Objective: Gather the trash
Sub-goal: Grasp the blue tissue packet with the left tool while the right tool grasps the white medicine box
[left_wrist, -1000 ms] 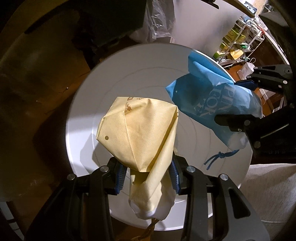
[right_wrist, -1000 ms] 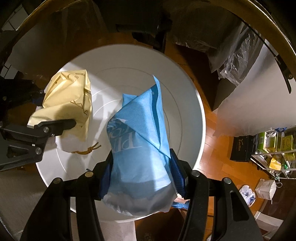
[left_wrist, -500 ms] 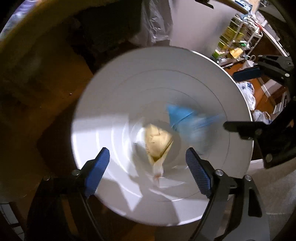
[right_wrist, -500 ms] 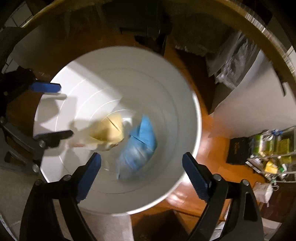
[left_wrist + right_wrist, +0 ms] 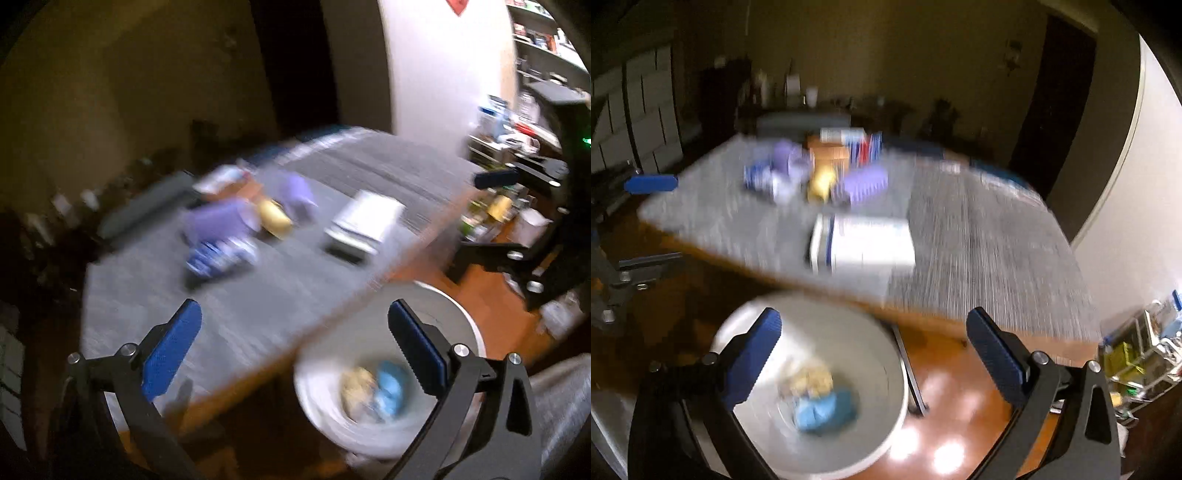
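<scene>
The white bin (image 5: 458, 317) stands on the wooden floor by the table's edge, with a yellow bag (image 5: 356, 384) and a blue bag (image 5: 389, 391) lying at its bottom. My left gripper (image 5: 291, 310) hangs above it, jaws opening wide with nothing between them. My right gripper (image 5: 873, 314) is likewise opening and holds nothing over the bin (image 5: 886, 369), where the yellow bag (image 5: 809, 376) and blue bag (image 5: 823, 410) lie. On the grey-clothed table (image 5: 258, 295) sit purple packs (image 5: 218, 221), a yellow item (image 5: 275, 218), a blue-and-white pack (image 5: 218, 256) and a white box (image 5: 364, 225). Both views are blurred.
A wire shelf cart (image 5: 1137, 354) with small goods stands at the right on the wooden floor. A white curved wall (image 5: 424, 74) rises behind the table. Dark furniture (image 5: 727, 96) lines the back of the room.
Both grippers let go of their bags, which dropped to the bin's bottom. The jaws spread wide and both grippers rose and tilted up, bringing the table into view.
</scene>
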`<state>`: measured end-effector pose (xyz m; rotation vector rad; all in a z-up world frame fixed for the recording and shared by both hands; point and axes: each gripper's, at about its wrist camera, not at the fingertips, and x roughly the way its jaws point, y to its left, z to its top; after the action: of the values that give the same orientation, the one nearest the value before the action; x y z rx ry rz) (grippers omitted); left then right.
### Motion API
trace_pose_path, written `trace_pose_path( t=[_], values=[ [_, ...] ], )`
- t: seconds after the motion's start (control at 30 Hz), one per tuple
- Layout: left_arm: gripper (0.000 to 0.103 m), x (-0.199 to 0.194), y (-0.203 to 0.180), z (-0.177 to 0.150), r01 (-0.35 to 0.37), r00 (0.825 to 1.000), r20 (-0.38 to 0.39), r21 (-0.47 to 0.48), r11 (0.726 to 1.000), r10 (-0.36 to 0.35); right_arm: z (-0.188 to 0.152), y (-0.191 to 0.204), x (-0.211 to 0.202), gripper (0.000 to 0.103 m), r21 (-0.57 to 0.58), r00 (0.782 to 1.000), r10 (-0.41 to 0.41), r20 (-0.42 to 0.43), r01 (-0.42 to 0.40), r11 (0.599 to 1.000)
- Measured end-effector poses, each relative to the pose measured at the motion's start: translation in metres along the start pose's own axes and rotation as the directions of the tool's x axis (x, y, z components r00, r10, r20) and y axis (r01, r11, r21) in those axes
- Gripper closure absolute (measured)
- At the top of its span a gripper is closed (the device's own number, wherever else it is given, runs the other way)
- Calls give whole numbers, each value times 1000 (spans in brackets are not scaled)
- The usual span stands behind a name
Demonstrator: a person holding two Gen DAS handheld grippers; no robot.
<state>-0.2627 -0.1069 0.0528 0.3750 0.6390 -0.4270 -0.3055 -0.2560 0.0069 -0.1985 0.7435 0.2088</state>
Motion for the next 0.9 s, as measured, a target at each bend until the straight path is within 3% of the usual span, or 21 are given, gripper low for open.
trace_pose_path(
  t=[0.13,0.4,0.63,0.9],
  values=[
    [1,28,19,11,-87,996,-28,-26,996,86,20,-1,32,4,27,997,53,-50,-51,998],
    [1,83,64,13,-44,992,-125,-182,982,21,27,9,79,4,18,993,59,-102,-58,998],
    [1,118,71,20,-84,984,-170,-166,983,55,30,8,95,4,11,992,60,-112,-59,998],
    [2,135,72,25,-74,982,-183,-169,983,43,36,8,101,4,-25,993,44,-106,-47,999]
  ],
)
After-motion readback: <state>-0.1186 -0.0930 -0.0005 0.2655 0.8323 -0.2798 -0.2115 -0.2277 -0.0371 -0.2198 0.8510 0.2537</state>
